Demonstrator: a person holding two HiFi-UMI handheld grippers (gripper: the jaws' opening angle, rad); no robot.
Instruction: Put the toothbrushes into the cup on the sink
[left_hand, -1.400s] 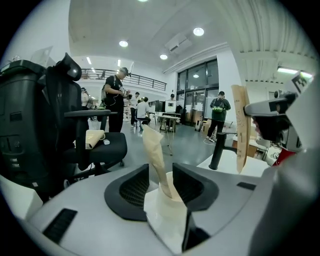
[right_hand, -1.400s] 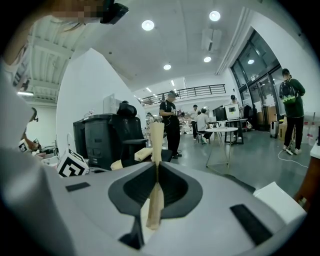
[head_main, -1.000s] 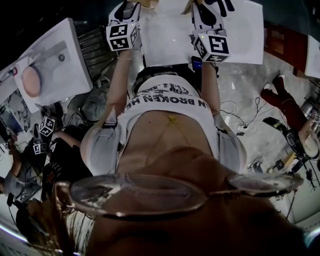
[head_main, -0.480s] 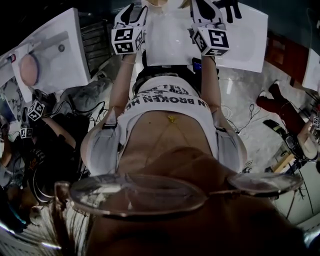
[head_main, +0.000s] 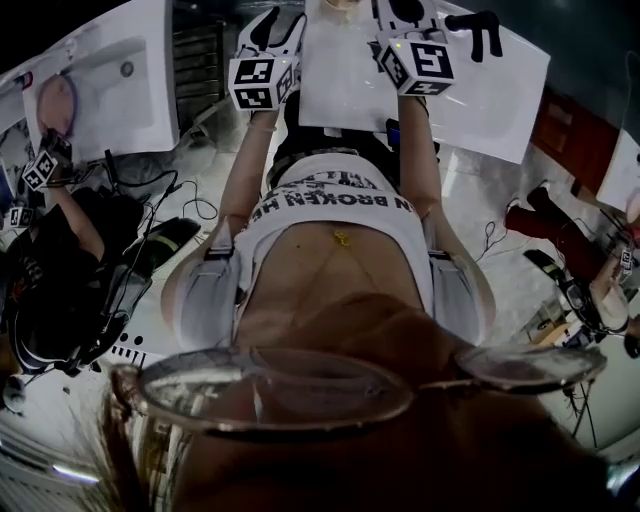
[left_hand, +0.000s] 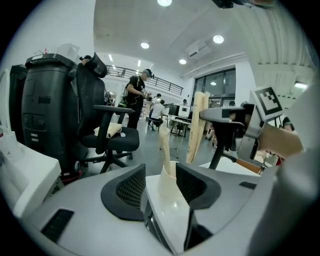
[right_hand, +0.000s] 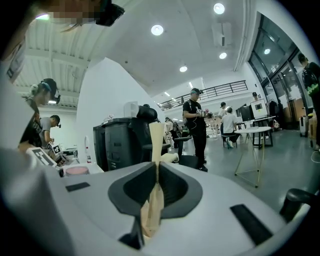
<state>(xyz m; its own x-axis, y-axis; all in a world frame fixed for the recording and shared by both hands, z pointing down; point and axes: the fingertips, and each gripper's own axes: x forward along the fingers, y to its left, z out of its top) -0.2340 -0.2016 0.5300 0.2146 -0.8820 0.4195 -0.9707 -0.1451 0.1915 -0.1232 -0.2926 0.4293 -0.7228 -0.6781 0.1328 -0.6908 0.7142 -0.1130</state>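
Observation:
Both grippers are held up in front of the person's chest, near the top of the head view, over the near edge of a white sink. My left gripper is shut on a pale cream toothbrush that sticks up from between its jaws. My right gripper is shut on a wooden toothbrush, which stands upright. In the left gripper view the right gripper's toothbrush also shows at the right. I see no cup in any view.
A second white sink with a pink round thing lies at the left. A black bin and an office chair stand ahead. Several people stand further back in the room. Cables lie on the floor.
Both grippers have moved up in the head view, the right one more. The head has turned, so the sinks and floor have shifted. Both grips look unchanged.

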